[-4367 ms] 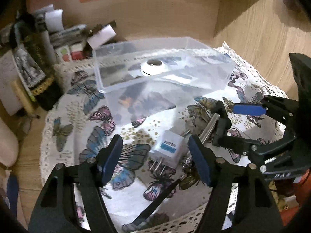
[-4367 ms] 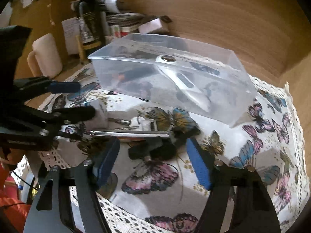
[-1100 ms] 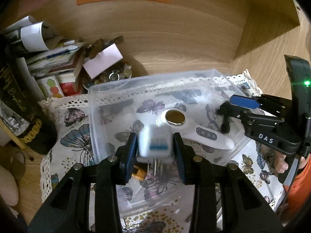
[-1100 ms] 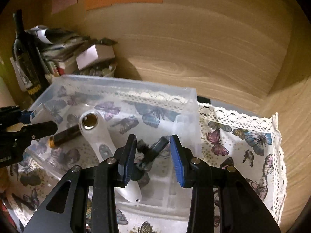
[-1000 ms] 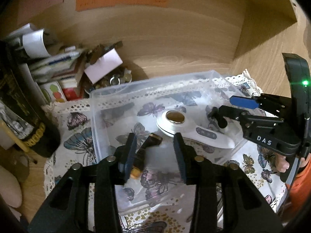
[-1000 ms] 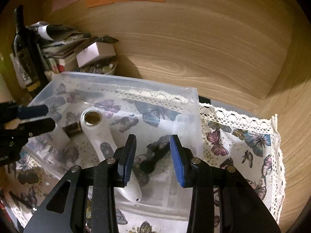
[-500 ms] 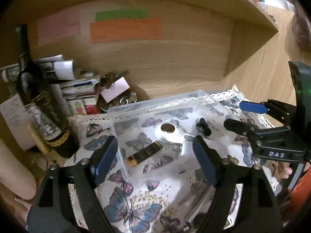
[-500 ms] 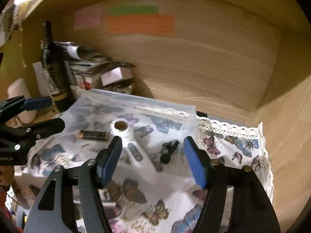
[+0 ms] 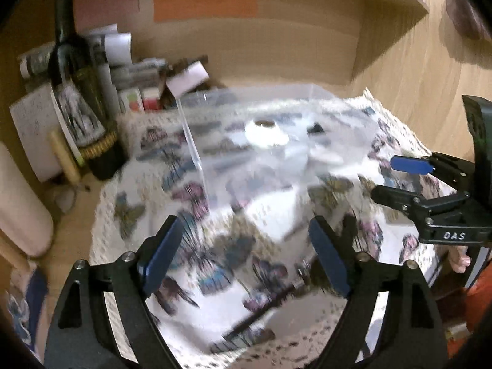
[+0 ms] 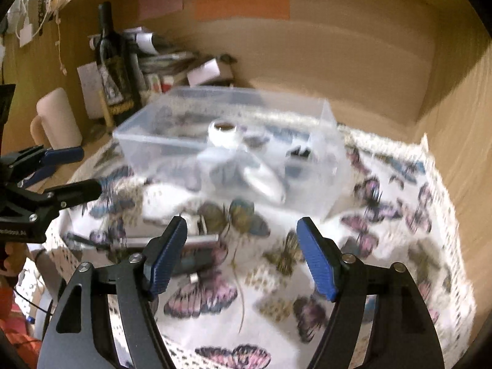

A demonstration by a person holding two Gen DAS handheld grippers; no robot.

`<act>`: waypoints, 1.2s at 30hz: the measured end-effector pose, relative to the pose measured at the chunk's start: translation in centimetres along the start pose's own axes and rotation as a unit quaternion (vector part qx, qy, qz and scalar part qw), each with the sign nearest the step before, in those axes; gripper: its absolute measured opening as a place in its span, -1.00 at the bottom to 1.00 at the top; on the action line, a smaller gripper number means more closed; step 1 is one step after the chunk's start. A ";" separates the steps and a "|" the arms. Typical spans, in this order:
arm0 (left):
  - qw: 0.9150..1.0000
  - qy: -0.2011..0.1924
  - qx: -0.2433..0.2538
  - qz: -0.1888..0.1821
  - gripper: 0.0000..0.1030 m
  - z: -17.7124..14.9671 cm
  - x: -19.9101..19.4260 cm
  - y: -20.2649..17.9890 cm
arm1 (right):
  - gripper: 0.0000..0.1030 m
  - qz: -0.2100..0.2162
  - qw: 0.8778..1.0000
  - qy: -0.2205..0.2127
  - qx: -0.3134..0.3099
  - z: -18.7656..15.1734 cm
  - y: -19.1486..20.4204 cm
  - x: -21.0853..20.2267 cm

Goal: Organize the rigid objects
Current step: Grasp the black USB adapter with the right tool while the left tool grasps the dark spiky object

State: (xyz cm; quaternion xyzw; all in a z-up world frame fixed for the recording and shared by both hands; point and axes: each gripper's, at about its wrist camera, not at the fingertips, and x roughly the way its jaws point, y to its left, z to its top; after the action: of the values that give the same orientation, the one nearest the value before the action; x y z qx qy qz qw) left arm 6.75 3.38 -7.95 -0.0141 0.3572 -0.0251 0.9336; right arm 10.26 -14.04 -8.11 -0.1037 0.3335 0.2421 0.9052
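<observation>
1. Left wrist view: shows the left gripper (image 9: 249, 258) spread wide and empty, hovering over the butterfly cloth (image 9: 270, 218) short of the clear bin (image 9: 196, 160). Shows the white handheld device (image 9: 267, 132) and a small black piece (image 9: 315, 128) already inside the bin. Leaves one long thin dark rod (image 9: 270, 303) on the cloth, lying near the right fingertip and running toward the lace hem. Blurs heavily, so hides the rod's exact outline. Risks a glancing close: could pinch cloth along with the rod, or flick the rod off the table edge.

2. Left wrist view again: places the right gripper (image 9: 390, 181) at the right margin, parted and empty. Risks a clash of the two tools if both dive for the same item.

3. Right wrist view: shows the right gripper (image 10: 243, 258) gaping and carrying nothing, above the cloth (image 10: 384, 215) in front of the bin (image 10: 323, 123). Shows a metal rod (image 10: 172, 241) and small bits beside the left fingertip, with the left gripper (image 10: 70, 172) parted close by. Risks a slip on the smooth round bar, or a snagged fold dragging the light bin. Leaves the wine bottle (image 10: 112, 61) standing behind the bin, exposed to a careless swing.
</observation>
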 end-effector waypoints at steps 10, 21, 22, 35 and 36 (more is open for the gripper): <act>1.000 0.004 0.002 -0.029 -0.19 -2.6 -0.2 -2.3 | 0.38 0.039 0.997 0.058 -0.015 -2.5 1.6 2.6; 0.997 0.013 0.016 -0.074 -0.30 -3.4 -0.2 -5.0 | -0.19 0.058 0.994 0.071 -0.063 -2.3 3.7 3.9; 0.997 0.016 0.018 -0.076 -0.30 -3.4 0.0 -5.3 | -0.19 0.057 0.994 0.069 -0.060 -2.4 3.5 3.8; 0.998 0.032 0.031 -0.052 -0.45 -3.4 3.5 -7.0 | -0.19 0.032 0.999 0.031 0.000 -4.1 -0.6 0.2; 0.998 0.030 0.029 -0.053 -0.46 -3.3 3.5 -7.0 | -0.19 0.032 0.999 0.030 0.000 -4.2 -0.7 0.1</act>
State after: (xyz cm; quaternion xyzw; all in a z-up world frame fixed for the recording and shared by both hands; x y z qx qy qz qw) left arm 6.89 -3.85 -12.48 -0.0046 0.3831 -0.0853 0.9198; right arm 8.36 -16.01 -11.33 -0.0996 0.3633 0.2680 0.8867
